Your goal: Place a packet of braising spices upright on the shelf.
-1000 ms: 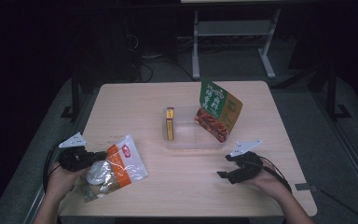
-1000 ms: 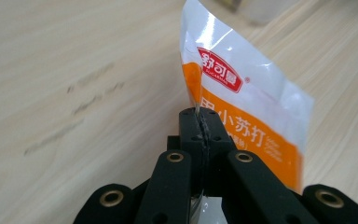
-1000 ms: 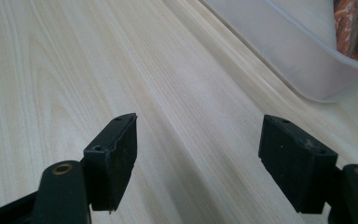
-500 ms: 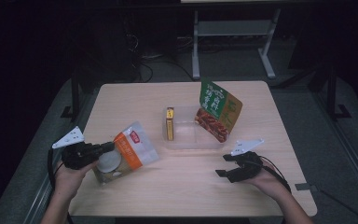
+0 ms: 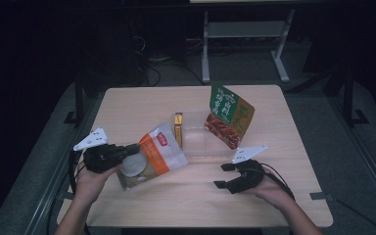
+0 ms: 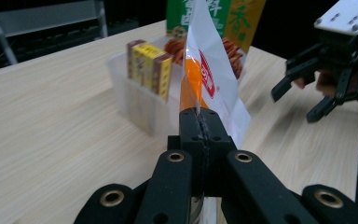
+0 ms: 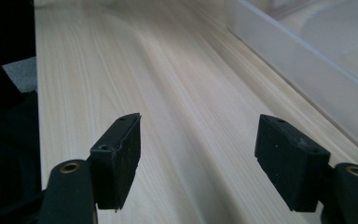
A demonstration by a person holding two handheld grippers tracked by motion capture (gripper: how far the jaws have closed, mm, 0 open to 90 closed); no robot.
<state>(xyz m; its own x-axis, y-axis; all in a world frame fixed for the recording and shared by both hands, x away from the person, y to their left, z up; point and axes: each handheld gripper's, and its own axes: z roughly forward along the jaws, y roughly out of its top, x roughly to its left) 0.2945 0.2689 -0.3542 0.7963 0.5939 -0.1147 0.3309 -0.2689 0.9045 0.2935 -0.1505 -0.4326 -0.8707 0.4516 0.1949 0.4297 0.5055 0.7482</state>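
Left hand-held gripper (image 6: 200, 135) pinching snack bag (image 5: 152, 156) edge — right hand-held gripper (image 5: 227, 176) spread, beside clear bin (image 5: 200, 147)

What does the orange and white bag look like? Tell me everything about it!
The shiny orange and white plastic snack bag has a red label near its top and a round pale picture low on its front. It looks soft and crinkly. The left gripper has its black jaws shut on the bag's edge and holds it tilted above the light wooden table. It hangs just beside the clear plastic box, at the side where the yellow packets stand. Whether its lower corner touches the table is hard to tell.
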